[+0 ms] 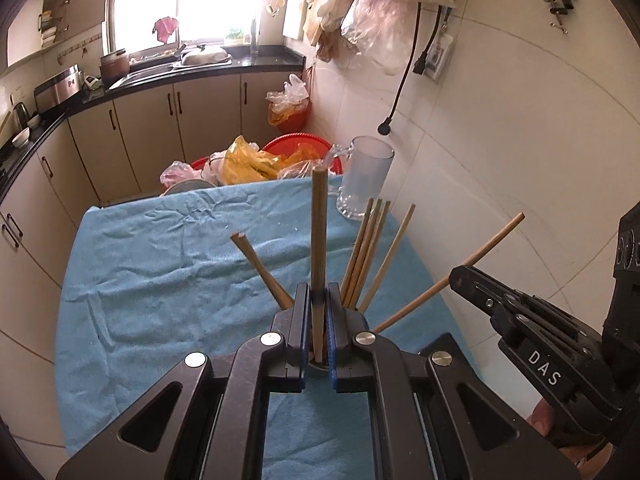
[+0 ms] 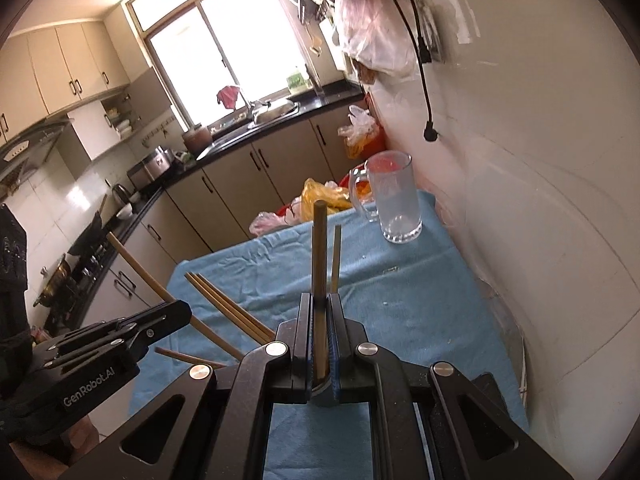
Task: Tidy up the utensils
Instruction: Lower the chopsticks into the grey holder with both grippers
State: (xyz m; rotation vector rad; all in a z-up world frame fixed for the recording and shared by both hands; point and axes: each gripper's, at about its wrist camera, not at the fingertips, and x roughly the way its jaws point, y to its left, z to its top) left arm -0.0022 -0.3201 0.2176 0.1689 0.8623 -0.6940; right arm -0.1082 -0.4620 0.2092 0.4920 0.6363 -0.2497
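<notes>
One chopstick [image 1: 319, 240] is clamped by the left gripper [image 1: 319, 308]; another chopstick [image 2: 319, 264] is clamped by the right gripper [image 2: 320, 312]; a mug [image 1: 366, 178] is seen beyond the fingers.

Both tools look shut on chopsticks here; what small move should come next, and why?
Probably carry the left tool, shut on a chopstick, toward the glass mug and tip the stick in. The mug stands upright at the blue cloth's far edge, and the right tool also grips a chopstick.

A table covered by a wrinkled blue cloth [image 1: 168, 264] stands against the white tiled wall; a clear glass mug [image 1: 366, 178] sits at its far corner.
</notes>
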